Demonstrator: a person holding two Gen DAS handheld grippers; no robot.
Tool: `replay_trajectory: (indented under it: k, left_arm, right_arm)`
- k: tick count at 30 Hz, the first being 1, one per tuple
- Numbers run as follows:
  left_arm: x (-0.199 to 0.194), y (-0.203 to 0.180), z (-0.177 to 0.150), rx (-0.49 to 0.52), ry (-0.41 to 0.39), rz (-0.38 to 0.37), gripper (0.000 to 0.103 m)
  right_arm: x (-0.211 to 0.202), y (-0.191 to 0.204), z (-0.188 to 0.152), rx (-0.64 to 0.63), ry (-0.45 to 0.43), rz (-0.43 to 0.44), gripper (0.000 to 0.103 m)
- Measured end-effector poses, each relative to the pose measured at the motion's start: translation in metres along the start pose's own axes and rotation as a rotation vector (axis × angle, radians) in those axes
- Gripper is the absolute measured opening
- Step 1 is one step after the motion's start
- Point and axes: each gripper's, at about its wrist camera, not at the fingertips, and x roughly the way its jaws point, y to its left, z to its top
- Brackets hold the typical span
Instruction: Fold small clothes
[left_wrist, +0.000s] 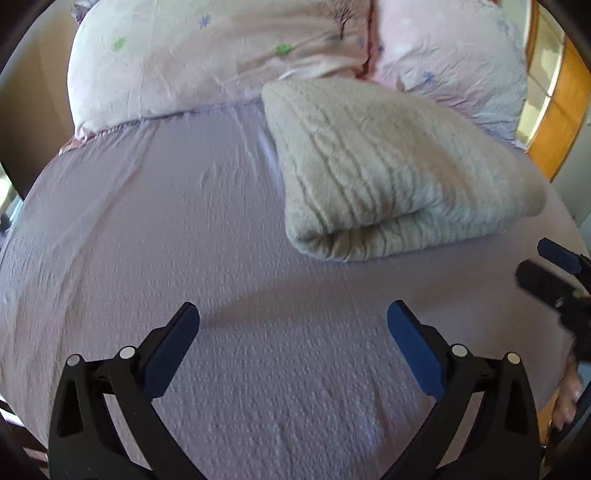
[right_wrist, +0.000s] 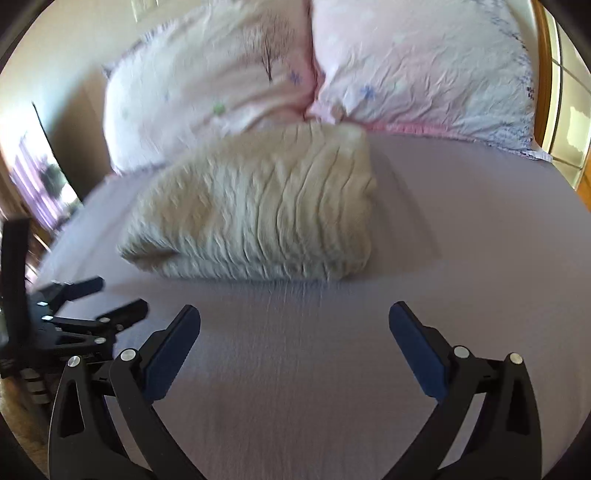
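Two tongs hover over a bed with a lilac sheet (left_wrist: 147, 229), both released, their blue-padded fingers spread wide and gripping nothing. The left tongs (left_wrist: 293, 332) hang above bare sheet near the bed's near edge; the right tongs (right_wrist: 294, 334) sit just beside them to the right, at about the same depth. A folded cream cable-knit sweater (left_wrist: 388, 173) lies on the sheet beyond both tongs, apart from them, its rolled fold facing the near side. Its far end rests against two pink floral pillows (right_wrist: 229, 85) lined up at the head of the bed. Both views are slightly blurred. A wooden frame (left_wrist: 561, 122) shows at the far right.
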Motion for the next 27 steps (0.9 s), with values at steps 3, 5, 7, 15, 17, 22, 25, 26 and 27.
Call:
replay_trajectory:
  k: [3, 5, 7, 15, 17, 22, 25, 26, 27]
  left_arm:
    - [0.003, 0.000, 0.001, -0.015, -0.019, 0.039, 0.101]
    - [0.004, 0.000, 0.003, -0.017, -0.021, 0.041, 0.101]
    - [0.006, 0.001, 0.004, -0.006, -0.031, 0.035, 0.101]
    - [0.004, 0.001, 0.001, 0.002, -0.053, 0.029, 0.101]
    - [0.004, 0.000, 0.001, -0.003, -0.053, 0.038, 0.101]
    - [0.003, 0.000, 0.000, -0.006, -0.054, 0.038, 0.101]
    - [0.003, 0.000, 0.000, -0.006, -0.054, 0.037, 0.101]
    - [0.003, 0.000, 0.000, -0.006, -0.054, 0.037, 0.101]
    - [0.003, 0.000, 0.000, -0.006, -0.054, 0.037, 0.101]
  right_arm:
    - [0.011, 0.007, -0.002, -0.026, 0.047, -0.089, 0.102]
    - [0.021, 0.011, -0.003, -0.036, 0.093, -0.135, 0.102]
    - [0.020, 0.010, -0.006, -0.026, 0.084, -0.137, 0.102]
    - [0.020, 0.010, -0.007, -0.021, 0.080, -0.142, 0.102]
    - [0.019, 0.010, -0.009, -0.023, 0.081, -0.140, 0.102]
    - [0.019, 0.011, -0.009, -0.023, 0.080, -0.140, 0.102]
    - [0.018, 0.011, -0.010, -0.026, 0.080, -0.137, 0.102]
    - [0.018, 0.012, -0.009, -0.029, 0.080, -0.136, 0.102]
    - [0.019, 0.012, -0.010, -0.032, 0.080, -0.135, 0.102]
